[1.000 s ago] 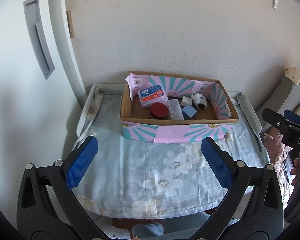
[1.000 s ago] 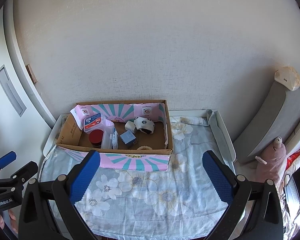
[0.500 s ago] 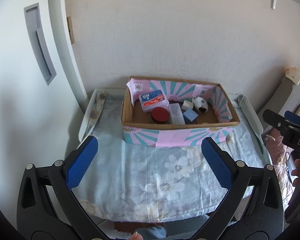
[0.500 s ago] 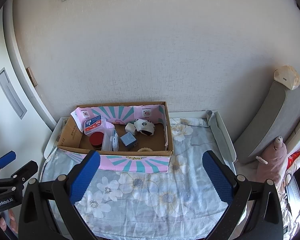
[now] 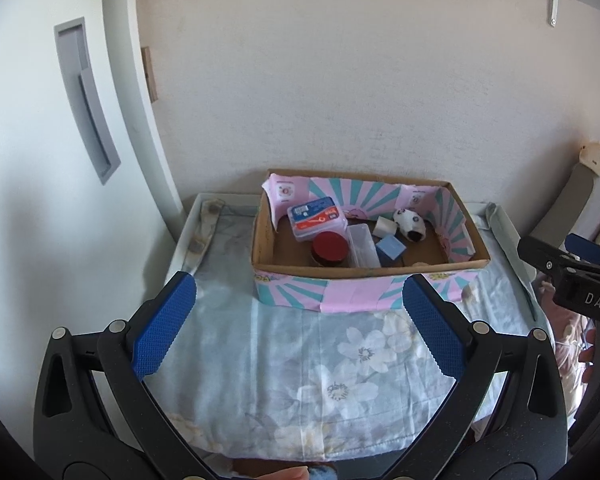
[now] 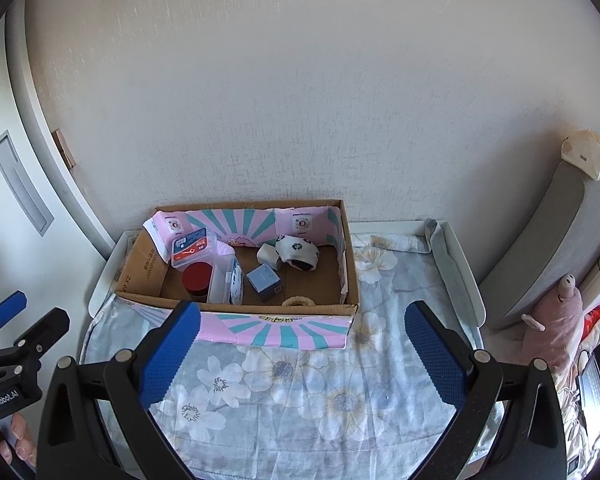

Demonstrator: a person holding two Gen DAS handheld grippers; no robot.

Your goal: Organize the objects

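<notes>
Floral-sheeted table (image 6: 380,400) lying under both grippers. Cardboard box (image 5: 262,240) sitting ahead of the fingers, holding red-lidded jar (image 5: 330,246) and blue cube (image 6: 263,278). Left gripper (image 5: 298,322) and right gripper (image 6: 302,342) both hovering spread wide, carrying nothing.

We see a pink plush toy (image 6: 560,320) leaning against grey cushions (image 6: 548,232) beside the floral-sheeted table (image 6: 300,392).
</notes>
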